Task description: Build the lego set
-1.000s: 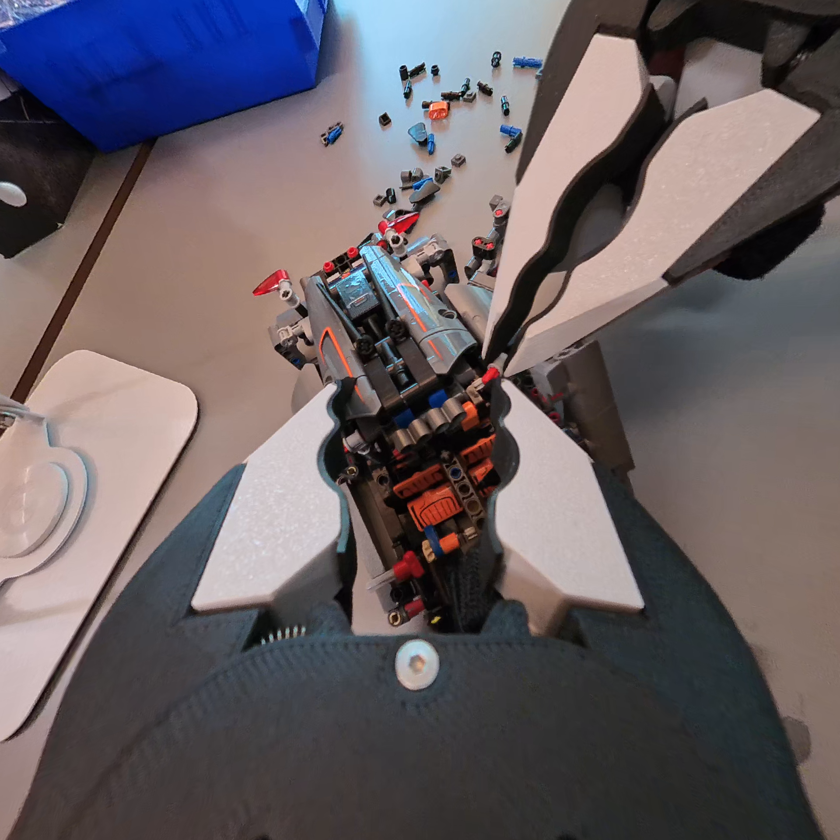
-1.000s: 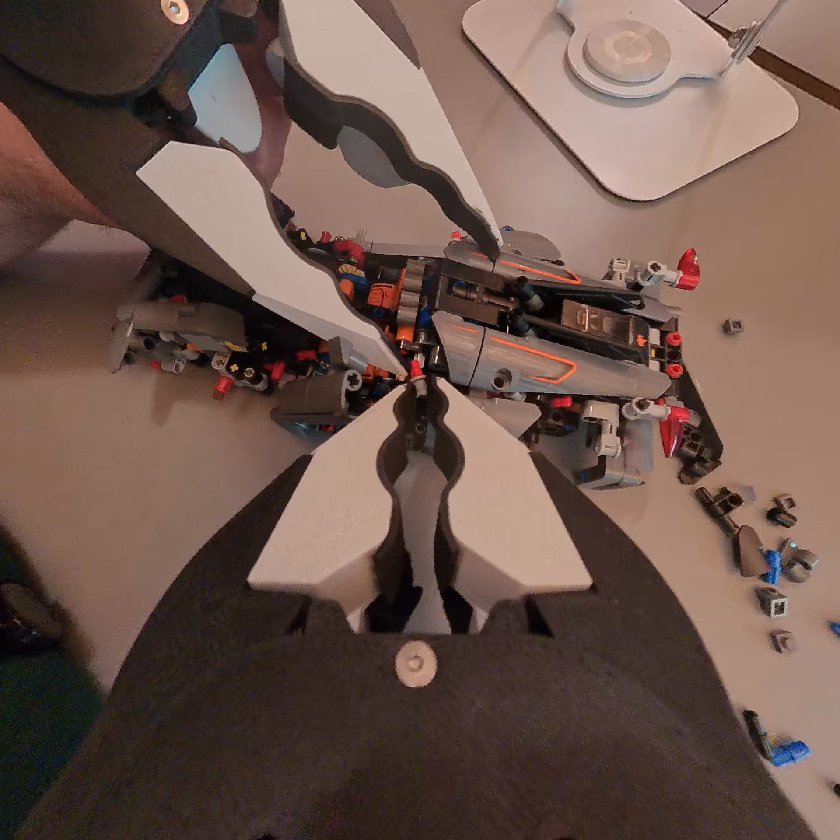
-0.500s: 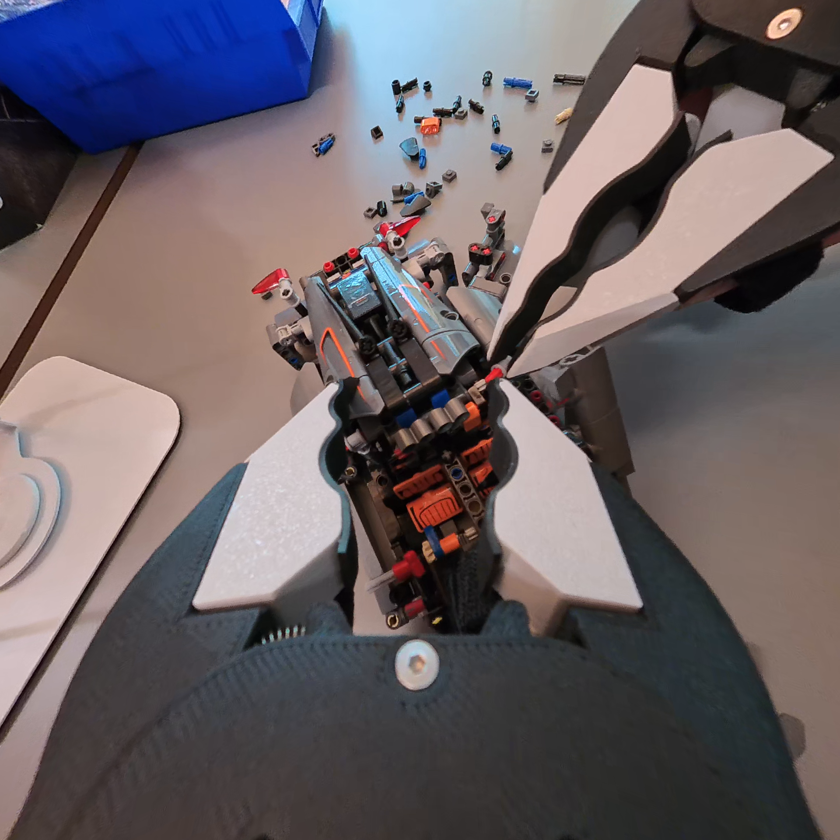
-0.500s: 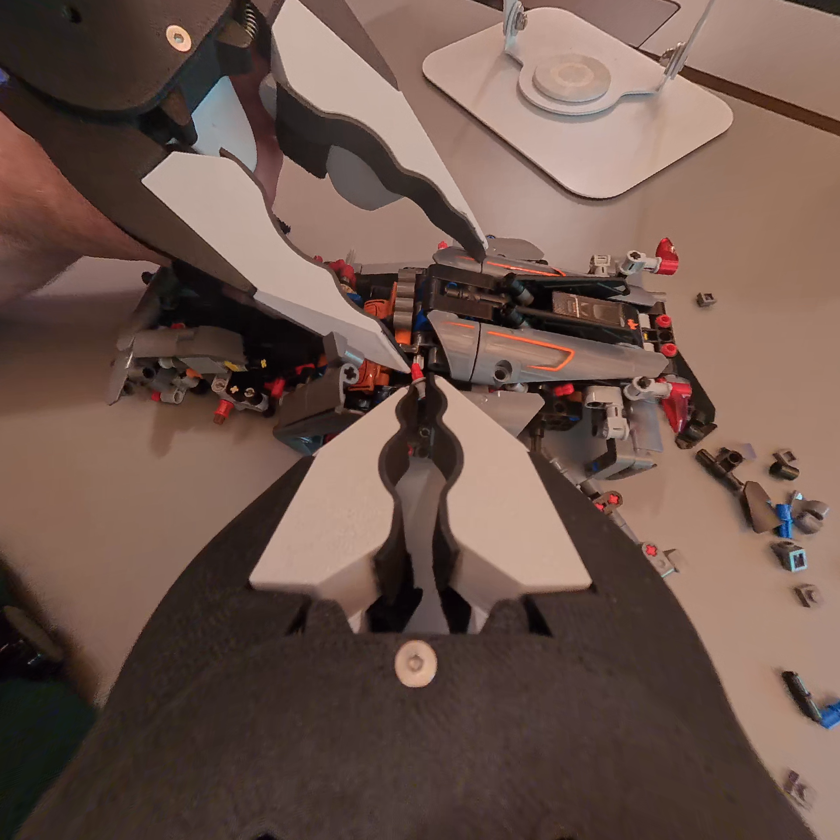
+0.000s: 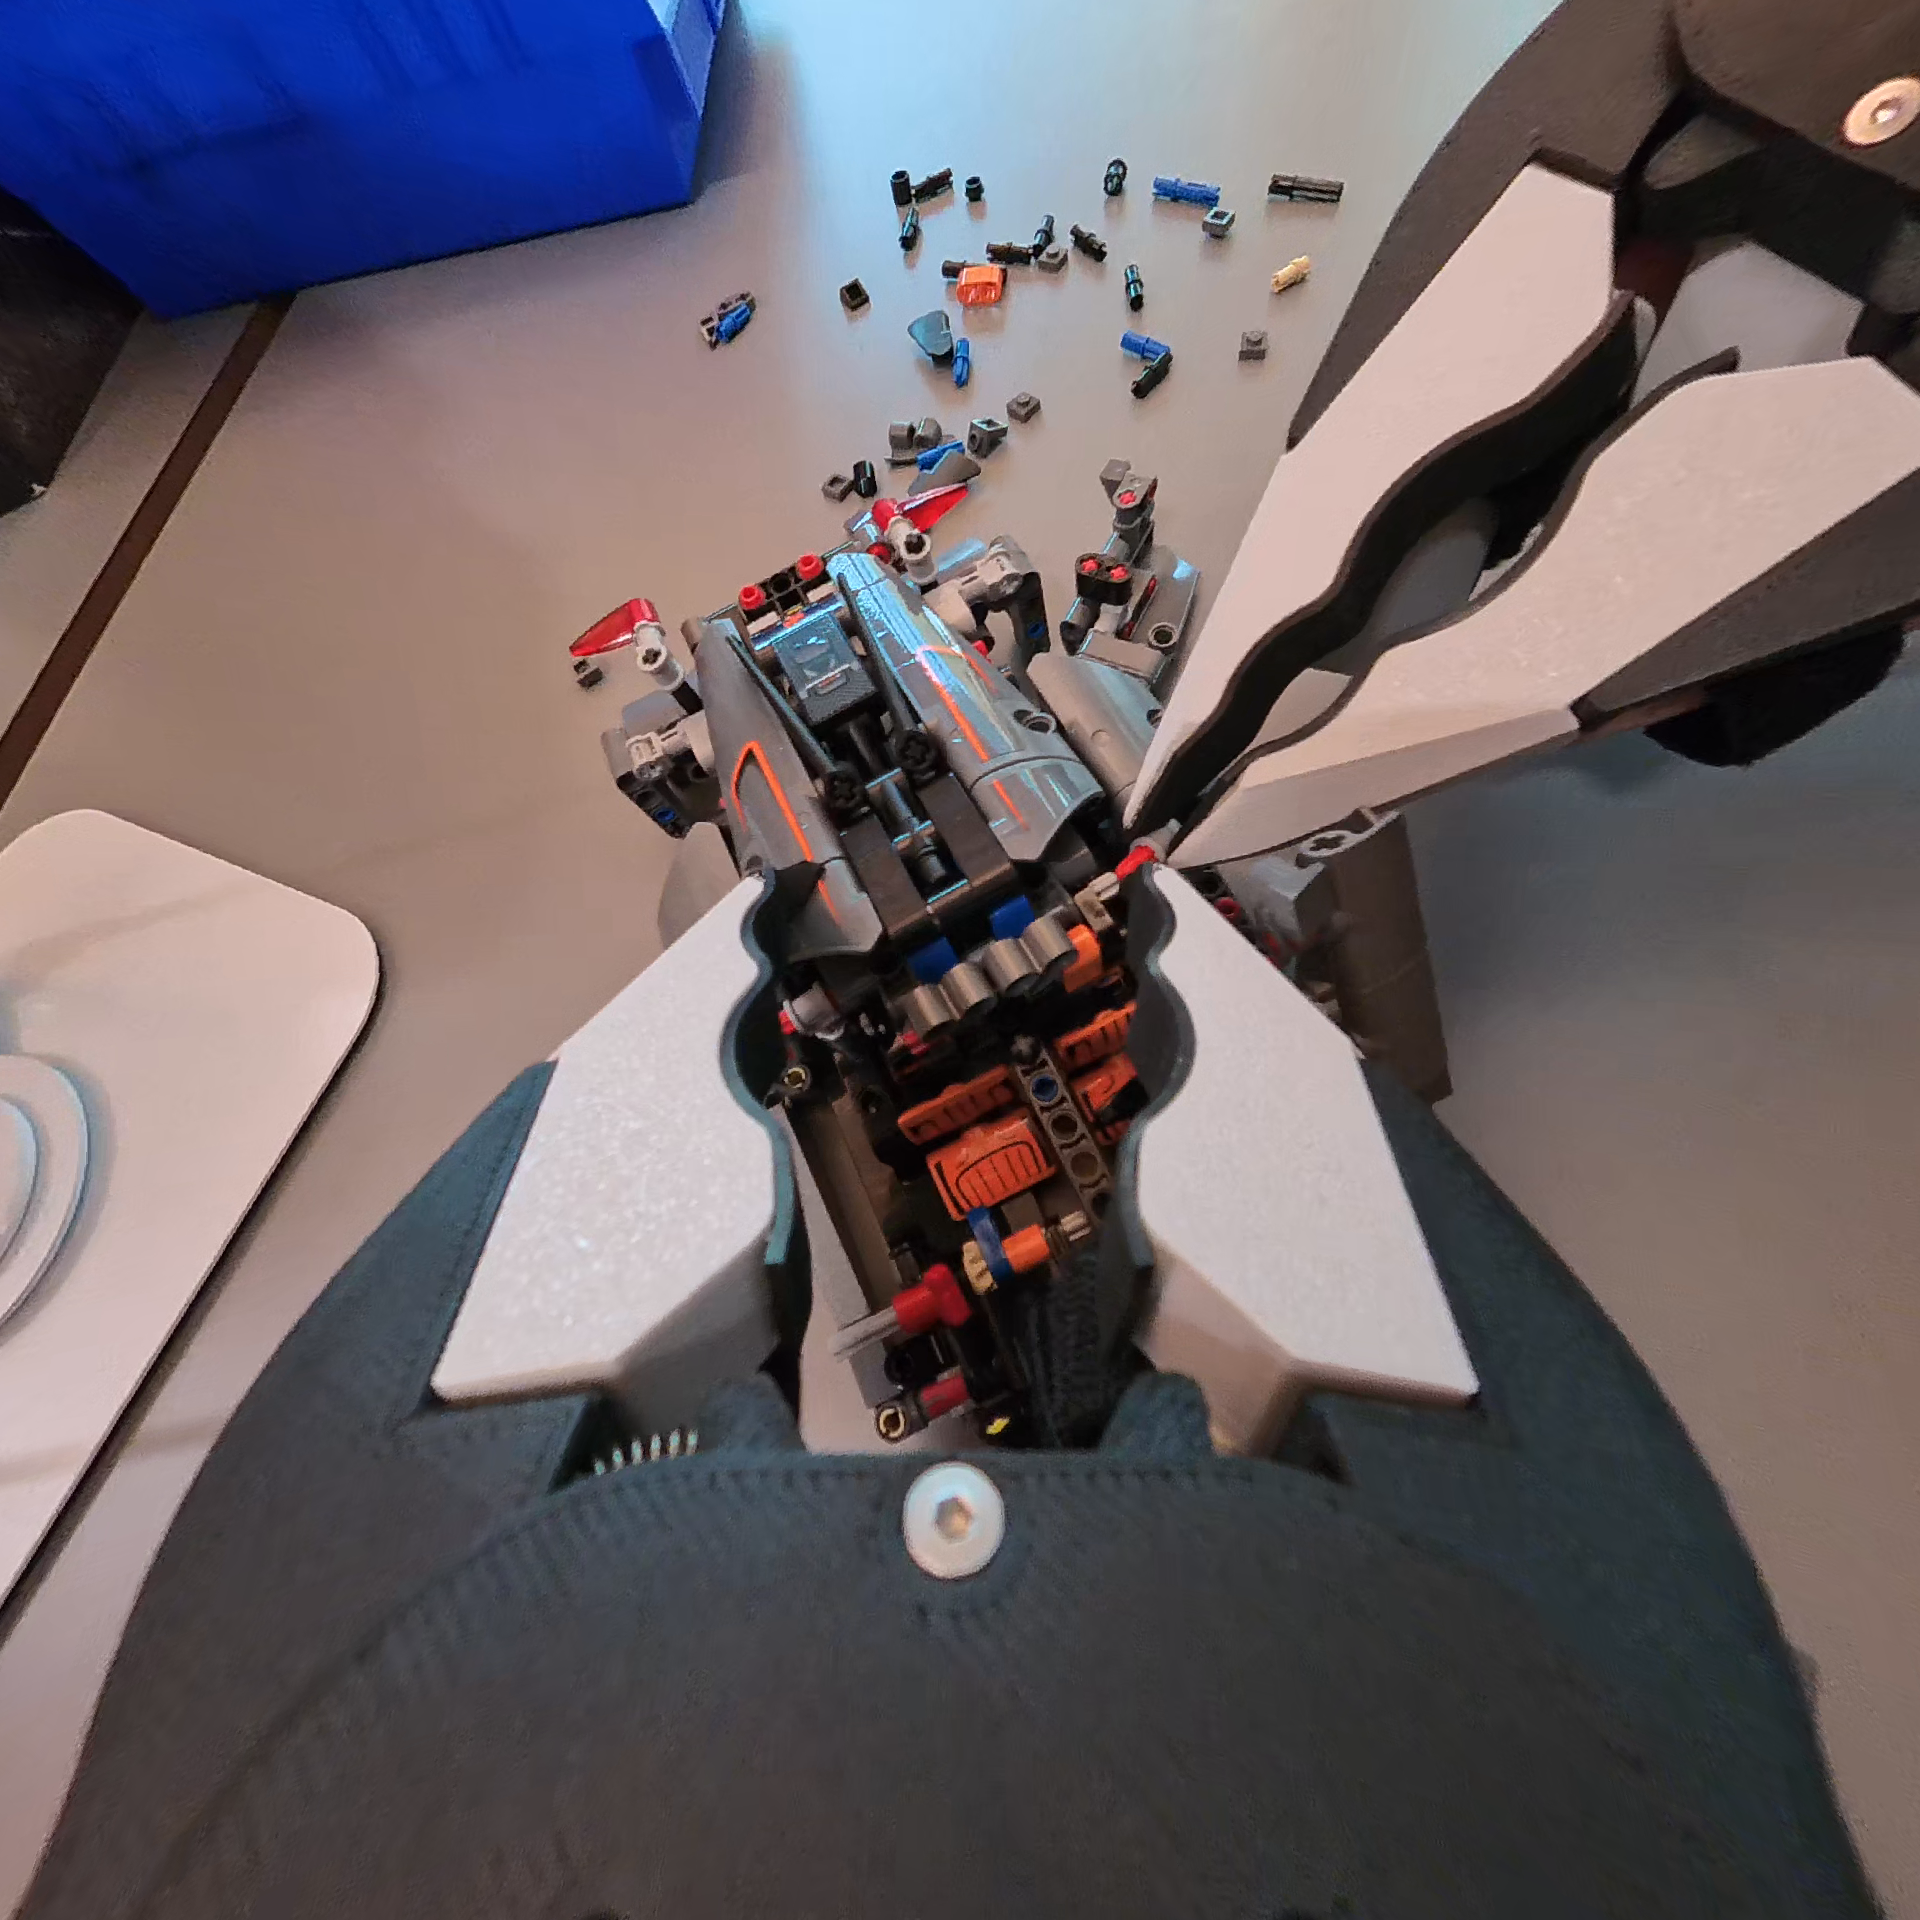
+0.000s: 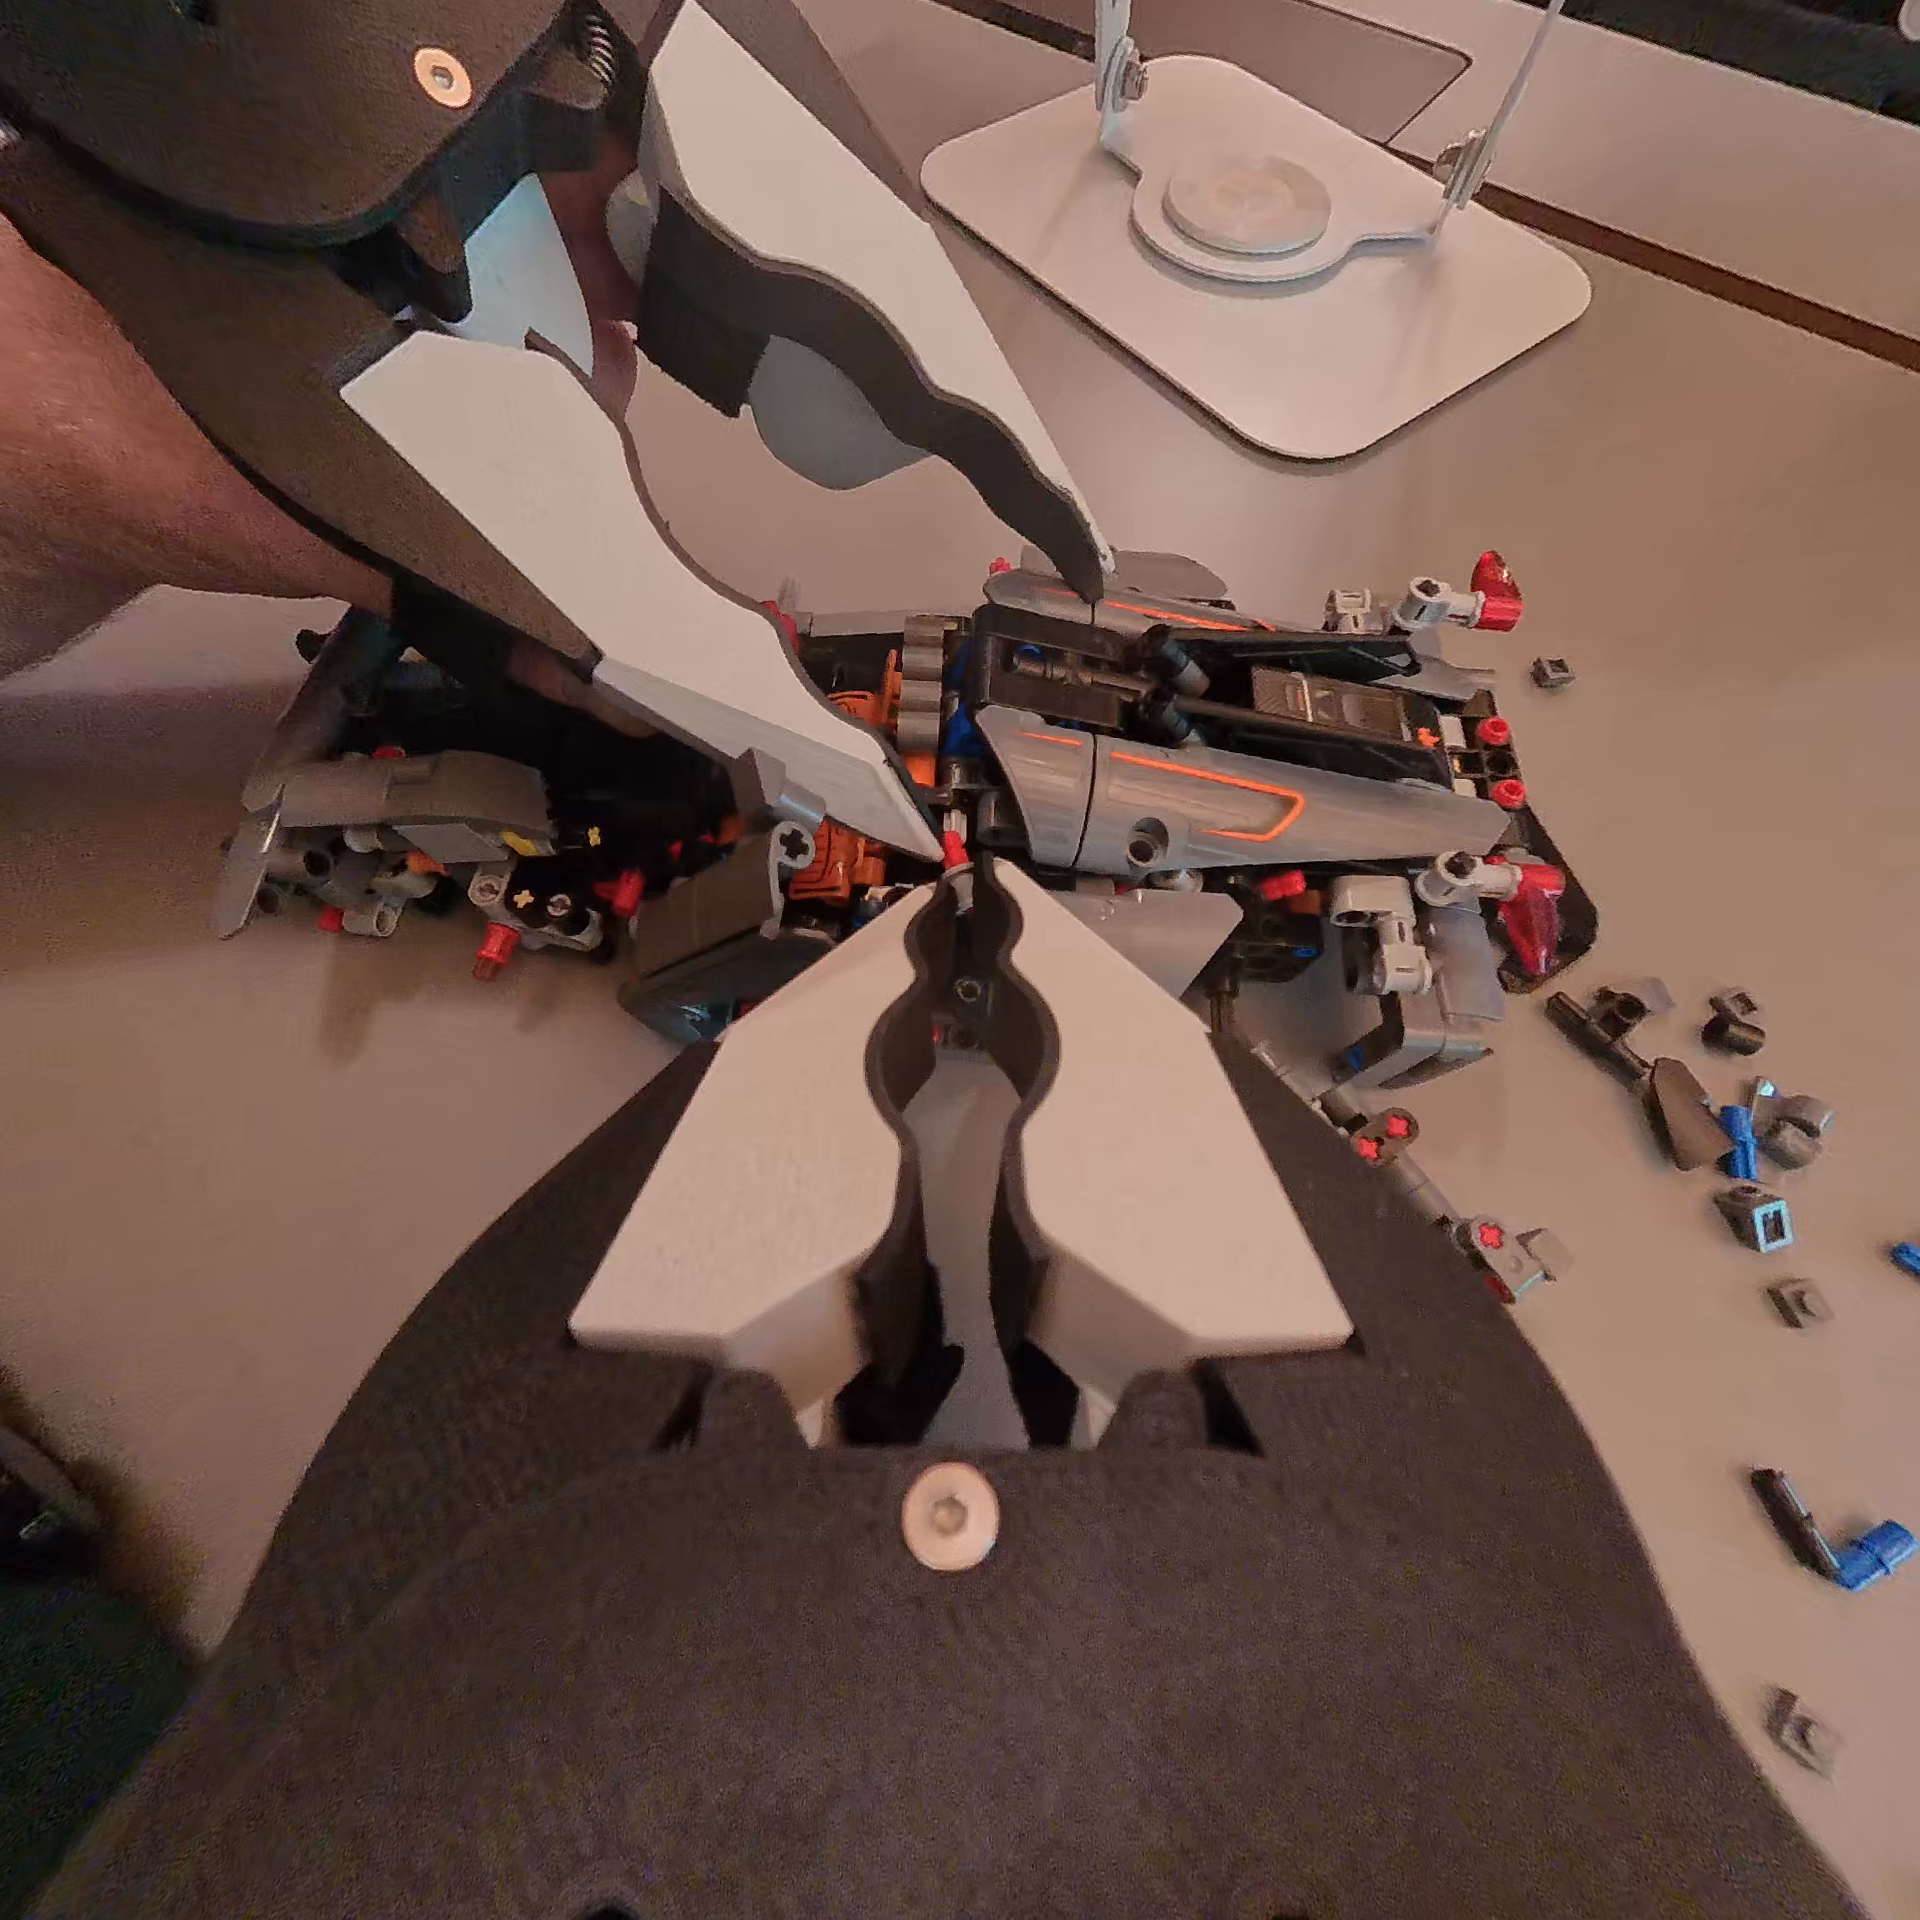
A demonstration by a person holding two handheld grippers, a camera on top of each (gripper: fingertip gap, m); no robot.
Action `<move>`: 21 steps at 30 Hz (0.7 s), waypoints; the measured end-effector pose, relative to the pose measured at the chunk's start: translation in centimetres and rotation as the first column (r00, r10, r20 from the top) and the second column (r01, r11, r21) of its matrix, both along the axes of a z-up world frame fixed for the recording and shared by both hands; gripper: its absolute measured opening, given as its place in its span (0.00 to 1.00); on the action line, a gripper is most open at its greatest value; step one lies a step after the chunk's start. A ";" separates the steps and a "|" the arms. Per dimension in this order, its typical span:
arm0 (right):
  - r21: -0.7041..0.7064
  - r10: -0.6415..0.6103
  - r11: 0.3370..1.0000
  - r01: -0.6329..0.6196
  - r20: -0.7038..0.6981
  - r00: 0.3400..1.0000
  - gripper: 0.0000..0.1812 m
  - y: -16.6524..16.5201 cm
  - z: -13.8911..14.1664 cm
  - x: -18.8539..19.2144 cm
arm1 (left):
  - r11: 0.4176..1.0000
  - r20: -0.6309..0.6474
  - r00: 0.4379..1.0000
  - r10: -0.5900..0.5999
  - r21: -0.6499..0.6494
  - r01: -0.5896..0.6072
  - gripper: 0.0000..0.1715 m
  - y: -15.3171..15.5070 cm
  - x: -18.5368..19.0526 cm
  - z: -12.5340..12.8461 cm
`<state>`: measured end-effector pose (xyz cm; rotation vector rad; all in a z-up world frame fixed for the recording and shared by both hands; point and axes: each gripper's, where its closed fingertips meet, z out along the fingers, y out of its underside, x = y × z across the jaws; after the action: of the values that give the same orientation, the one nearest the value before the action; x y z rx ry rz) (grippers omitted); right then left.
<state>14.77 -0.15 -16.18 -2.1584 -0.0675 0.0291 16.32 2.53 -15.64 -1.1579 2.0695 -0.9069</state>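
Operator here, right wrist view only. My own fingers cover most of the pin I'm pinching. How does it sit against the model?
Observer: In the left wrist view, only the red end of the red-tipped pin pokes out of the right gripper, right at the flank of the Lego model.
Operator: Any orange piece among the loose parts?
Observer: Yes, one loose orange piece lies past the model's nose, among small black pins.
Operator: Where is the bin?
Observer: A blue bin stands at the far left, beyond the model.
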 end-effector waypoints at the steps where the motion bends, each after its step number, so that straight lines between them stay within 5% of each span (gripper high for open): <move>1: -0.001 -0.001 1.000 0.001 0.010 1.000 0.01 0.0 0.0 0.0 | 1.000 0.000 1.000 0.000 -0.004 0.000 0.38 0.0 0.1 0.0; 8: -0.014 0.011 1.000 -0.011 0.061 0.998 0.01 -0.1 0.0 0.2 | 1.000 -0.005 1.000 0.001 -0.008 -0.001 0.38 -0.1 0.2 0.0; 21: -0.208 0.356 0.922 -0.325 0.135 0.925 0.02 0.3 -0.2 0.5 | 1.000 0.005 1.000 -0.012 0.014 0.012 0.36 -0.1 0.5 0.1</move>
<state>15.30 0.18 -16.41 -2.3033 -0.5626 0.0543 16.83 2.45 -15.56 -1.1359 2.0780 -0.8991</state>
